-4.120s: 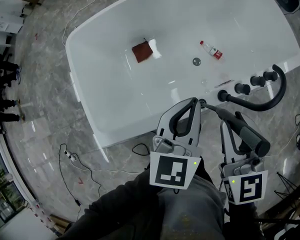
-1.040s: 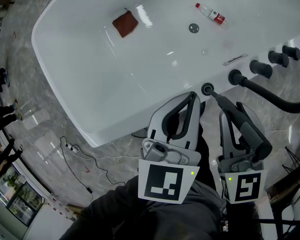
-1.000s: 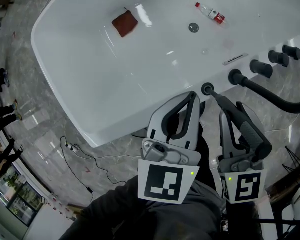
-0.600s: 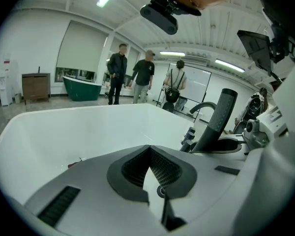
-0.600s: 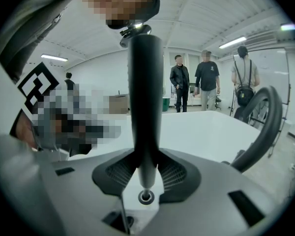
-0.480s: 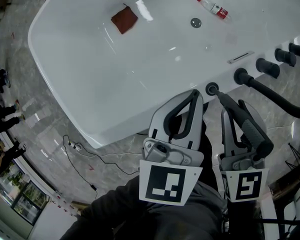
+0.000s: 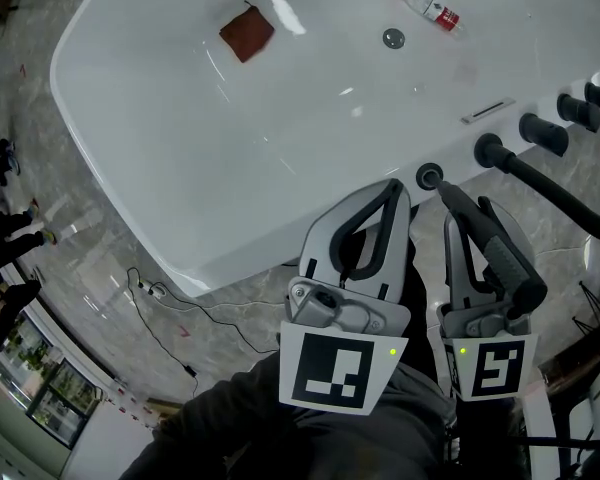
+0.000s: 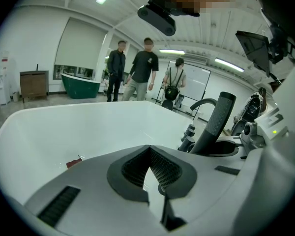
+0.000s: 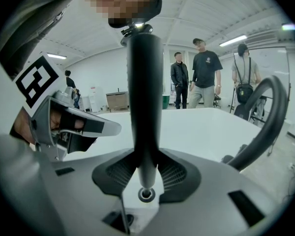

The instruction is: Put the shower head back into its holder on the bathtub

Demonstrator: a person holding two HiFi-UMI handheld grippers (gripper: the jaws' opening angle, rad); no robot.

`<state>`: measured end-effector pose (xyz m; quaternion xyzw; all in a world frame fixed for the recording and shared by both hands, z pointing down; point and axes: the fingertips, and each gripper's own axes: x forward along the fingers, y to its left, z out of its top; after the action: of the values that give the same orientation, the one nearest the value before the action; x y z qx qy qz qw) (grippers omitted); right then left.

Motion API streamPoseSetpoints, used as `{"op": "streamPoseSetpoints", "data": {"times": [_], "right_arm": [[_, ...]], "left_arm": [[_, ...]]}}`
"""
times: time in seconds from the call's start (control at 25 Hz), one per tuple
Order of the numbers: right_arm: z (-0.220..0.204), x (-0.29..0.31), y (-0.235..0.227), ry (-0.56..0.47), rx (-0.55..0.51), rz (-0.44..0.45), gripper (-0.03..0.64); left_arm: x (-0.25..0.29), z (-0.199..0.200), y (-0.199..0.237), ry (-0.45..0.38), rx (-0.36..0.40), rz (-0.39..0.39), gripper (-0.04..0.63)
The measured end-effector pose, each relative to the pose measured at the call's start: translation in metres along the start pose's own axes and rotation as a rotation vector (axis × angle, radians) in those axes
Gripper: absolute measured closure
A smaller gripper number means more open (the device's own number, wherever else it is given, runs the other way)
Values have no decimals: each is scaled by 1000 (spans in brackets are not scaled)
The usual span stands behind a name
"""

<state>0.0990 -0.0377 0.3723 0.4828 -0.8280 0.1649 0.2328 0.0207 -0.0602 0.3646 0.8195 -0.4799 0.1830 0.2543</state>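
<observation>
My right gripper point(image 7: 463, 208) is shut on the black shower head point(image 7: 485, 248), which it holds by the handle. In the right gripper view the shower head point(image 9: 145, 92) stands upright between the pads. Its narrow lower tip hangs just over the round holder point(image 9: 146, 194), and I cannot tell whether they touch. The holder point(image 7: 429, 176) is a dark ring on the white bathtub's rim point(image 7: 280, 238). My left gripper point(image 7: 390, 186) hangs beside it, shut with nothing in it. The left gripper view shows that gripper point(image 8: 149, 149) with its pads together.
A black curved spout point(image 7: 560, 198) and several black knobs point(image 7: 543, 133) stand on the rim to the right. Inside the tub lie a brown cloth point(image 7: 247, 34), a small bottle point(image 7: 429, 6) and the drain point(image 7: 393, 38). A cable point(image 7: 180, 308) lies on the floor. People stand beyond the tub point(image 9: 205, 73).
The right gripper has sunk a little with the shower head, bringing its tip closer over the holder. The left gripper has stayed where it was, still shut.
</observation>
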Motion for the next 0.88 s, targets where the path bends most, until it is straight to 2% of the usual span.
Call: {"op": "streamPoseSetpoints", "data": {"times": [0.88], "right_arm": [[-26, 19, 0, 46, 6, -10, 476]], "left_arm": [[7, -16, 9, 38, -10, -9, 592]]}}
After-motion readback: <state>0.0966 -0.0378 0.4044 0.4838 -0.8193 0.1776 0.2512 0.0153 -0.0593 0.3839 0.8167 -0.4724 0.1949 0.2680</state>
